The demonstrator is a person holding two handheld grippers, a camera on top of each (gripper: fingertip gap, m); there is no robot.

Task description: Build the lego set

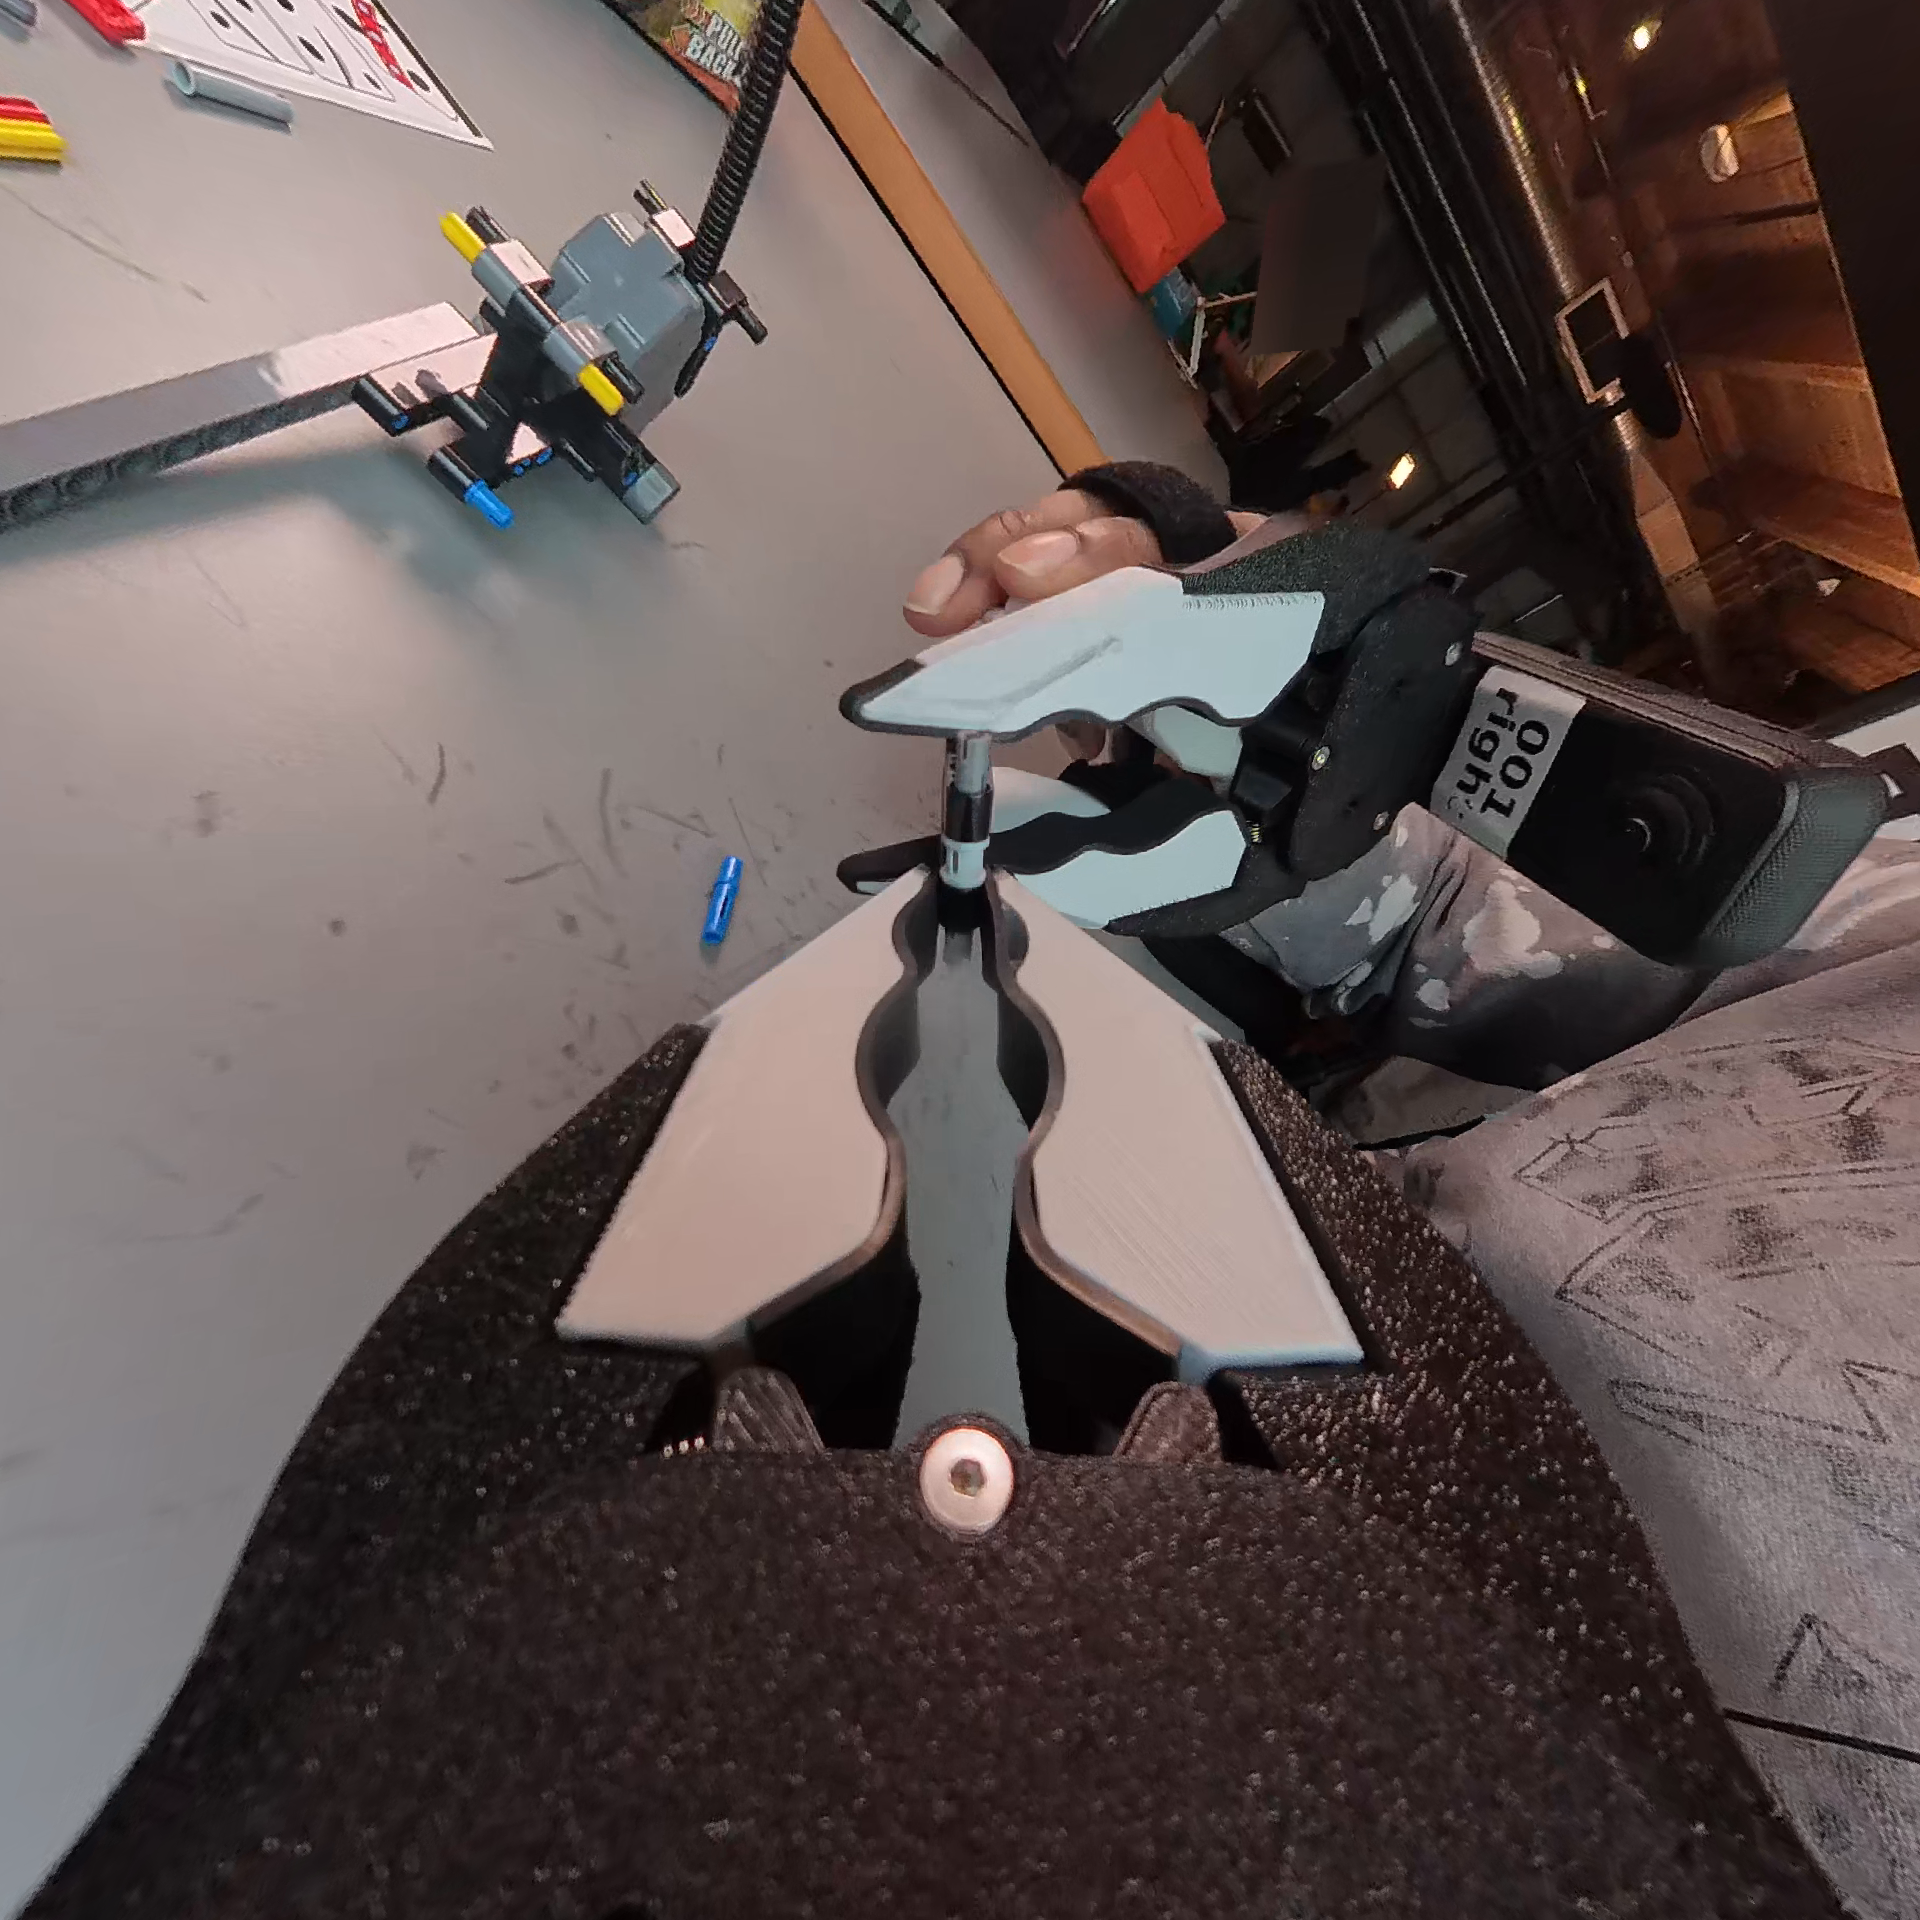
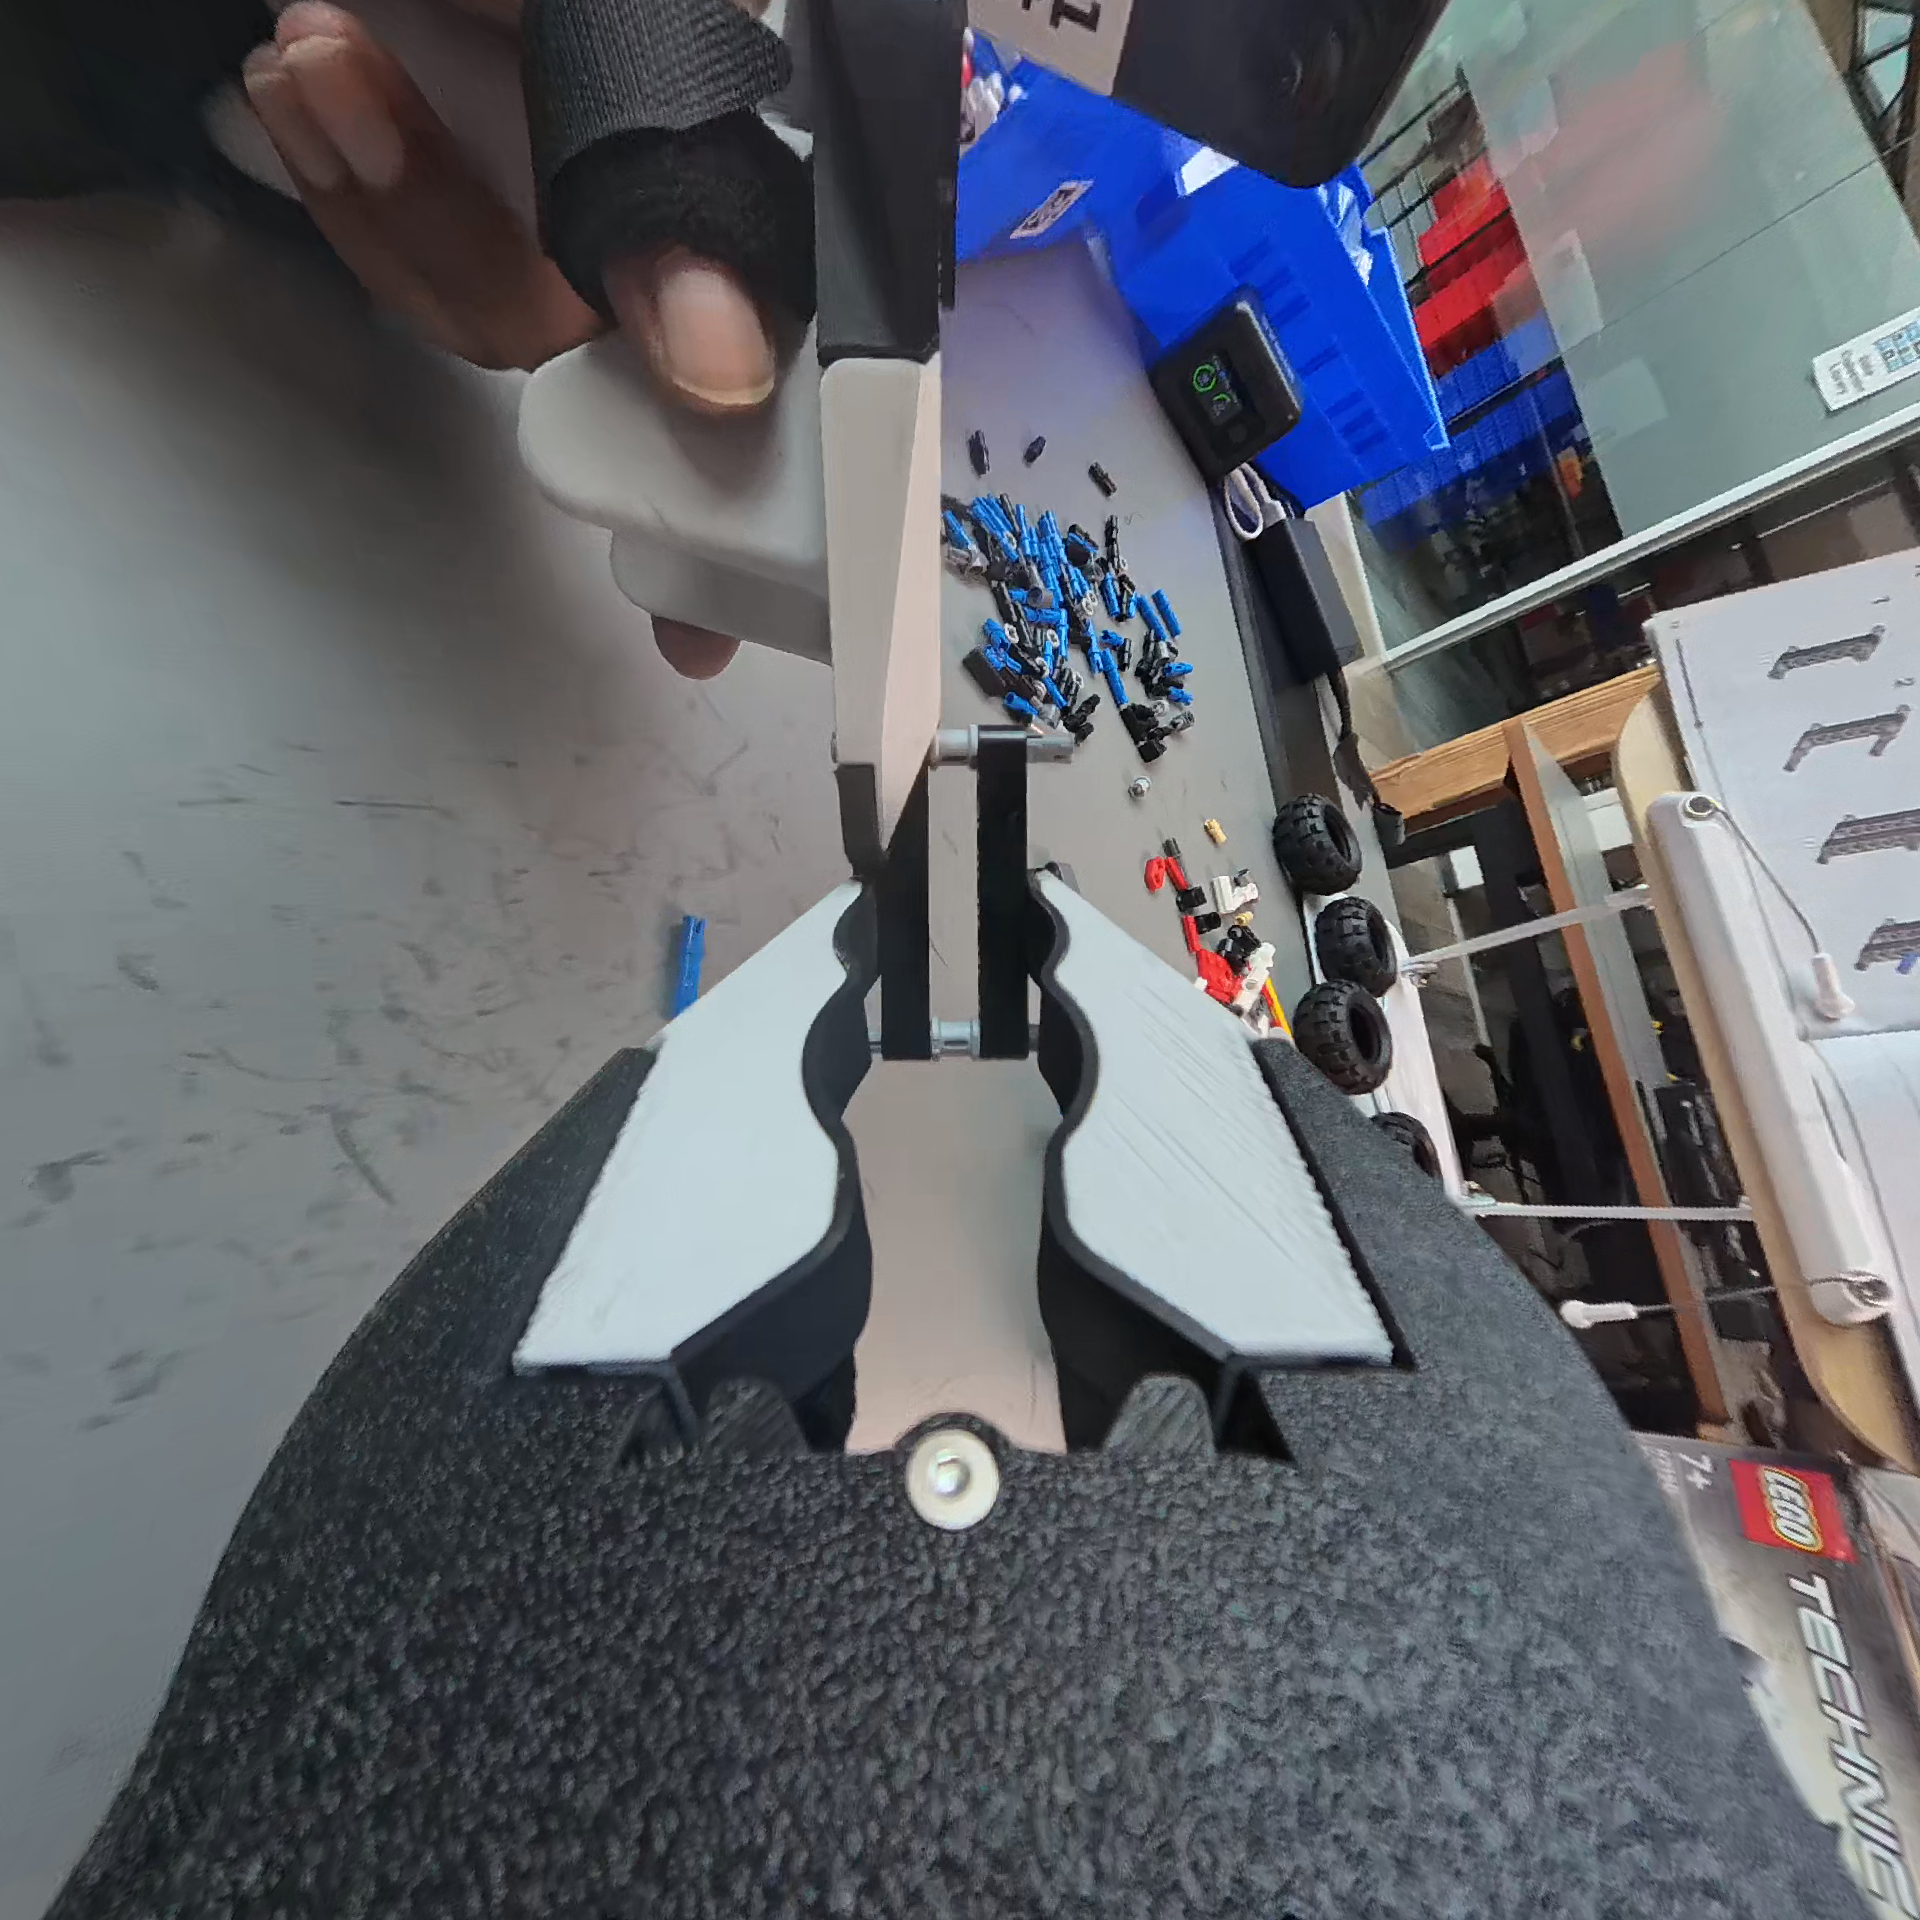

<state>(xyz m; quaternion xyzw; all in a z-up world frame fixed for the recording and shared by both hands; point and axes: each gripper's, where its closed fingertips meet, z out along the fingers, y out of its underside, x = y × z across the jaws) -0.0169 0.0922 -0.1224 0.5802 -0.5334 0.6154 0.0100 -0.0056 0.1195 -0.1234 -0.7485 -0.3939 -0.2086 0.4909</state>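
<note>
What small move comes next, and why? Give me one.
Probably squeeze the right gripper slightly tighter. The black beams it holds stand apart, with bare lengths of the grey pins showing between them, while the left gripper pinches one end to steady it.

Left gripper (image 1: pixel 961 888) and right gripper (image 2: pixel 951 904) clamped, tips meeting.

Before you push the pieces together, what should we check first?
1. Right gripper clamps the black beams: ok.
2. Left gripper pinches the beams' end: ok.
3. Grey pins fully seated: cannot tell; a gap shows between the beams.
4. Loose blue pin lies clear of both grippers: ok.
5. Main model sits out of the way on the table: ok.
</note>
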